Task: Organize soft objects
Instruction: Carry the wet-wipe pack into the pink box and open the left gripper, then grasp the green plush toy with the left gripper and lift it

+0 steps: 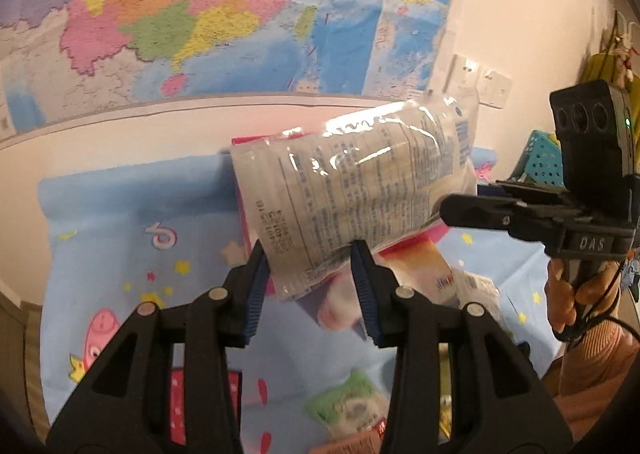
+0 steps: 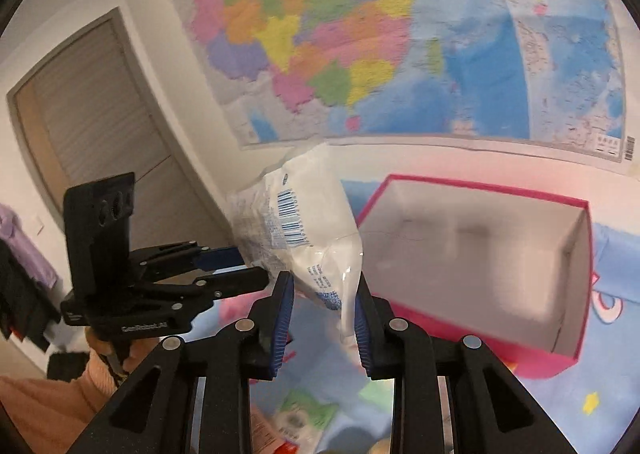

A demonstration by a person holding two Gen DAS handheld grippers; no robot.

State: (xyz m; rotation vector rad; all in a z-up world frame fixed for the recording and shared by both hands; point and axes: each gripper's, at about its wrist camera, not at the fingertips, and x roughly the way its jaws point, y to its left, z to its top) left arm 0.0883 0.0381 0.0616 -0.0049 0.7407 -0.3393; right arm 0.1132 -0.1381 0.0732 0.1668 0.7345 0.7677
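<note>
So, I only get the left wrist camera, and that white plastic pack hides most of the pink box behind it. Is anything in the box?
Observer: In the right wrist view the pink box stands open, and the part of its white inside that shows holds nothing.
Operator: Does the other gripper really grip the pack too?
Observer: Yes. The right gripper has its blue pads closed on the thin end of the white plastic pack.
Operator: What is on the wall left of the map?
Observer: A door with a grey frame, shut.
</note>
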